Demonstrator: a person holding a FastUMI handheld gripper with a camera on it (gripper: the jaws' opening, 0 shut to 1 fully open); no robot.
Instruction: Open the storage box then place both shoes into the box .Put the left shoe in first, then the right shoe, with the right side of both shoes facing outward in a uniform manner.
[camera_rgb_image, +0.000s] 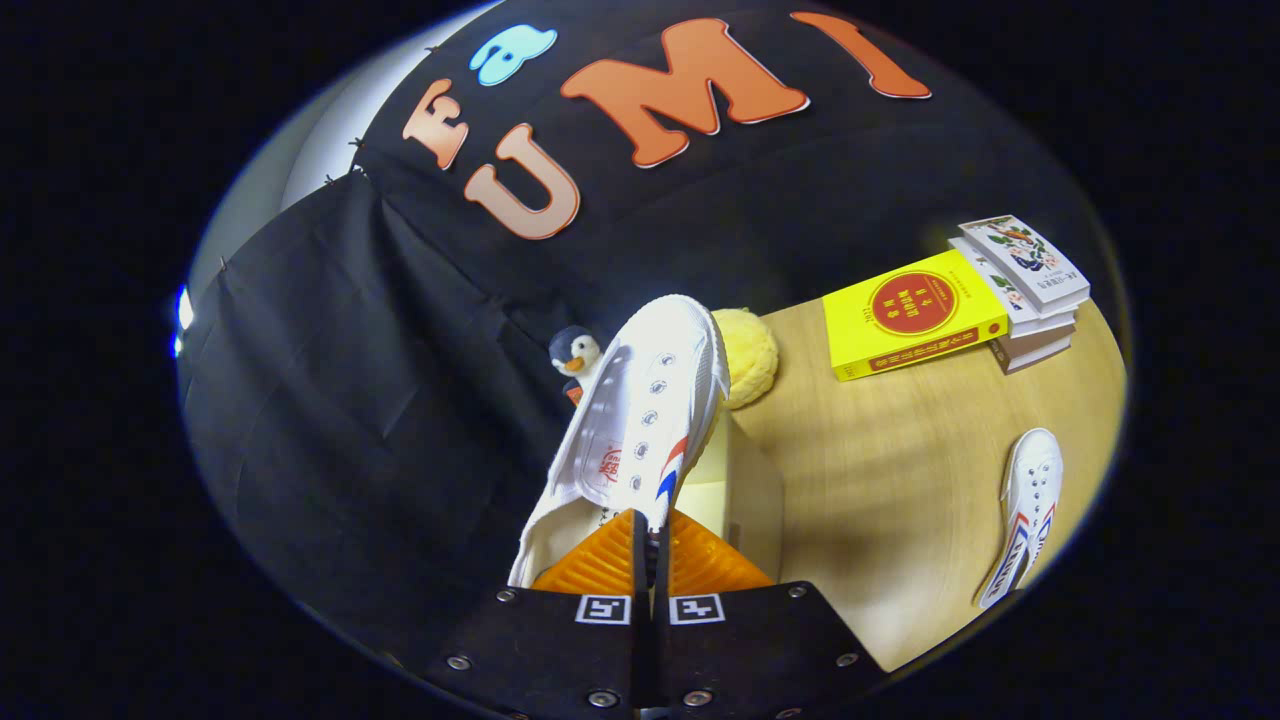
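Hand-held gripper (652, 540) pinches white shoe (640, 420), toe pointing ahead.

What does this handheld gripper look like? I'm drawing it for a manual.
The gripper has two orange fingers with ribbed pads, on black blocks studded with silver screws. Each block carries a small black-and-white square marker.

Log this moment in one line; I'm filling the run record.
gripper: shut on white shoe, lifted | storage box: just beyond fingers | second shoe: on table | step: first shoe not yet boxed
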